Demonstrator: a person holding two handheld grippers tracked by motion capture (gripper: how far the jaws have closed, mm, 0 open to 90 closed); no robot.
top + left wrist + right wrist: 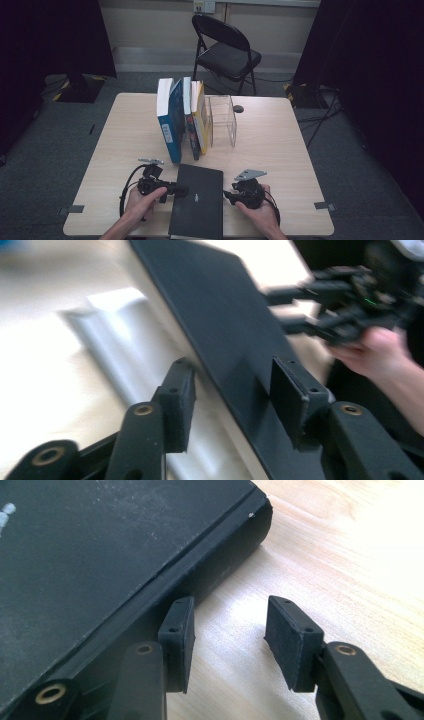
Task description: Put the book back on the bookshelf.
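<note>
A black book (197,200) lies flat at the front middle of the table. My left gripper (180,190) is at its left edge, open. In the left gripper view its jaws stand apart astride the book's edge (225,330): one jaw is by the white page block, the other over the black cover. My right gripper (227,194) is at the book's right side, open. In the right gripper view the book's spine (200,575) runs beside one jaw, and bare tabletop shows in the gap. My right gripper (277,310) and the hand holding it also show across the book.
Several books (182,117) stand upright in a row mid-table, leaning against a clear acrylic holder (222,120). A small dark object (238,108) lies near the far edge of the wooden table (280,150). A black folding chair (227,50) stands beyond.
</note>
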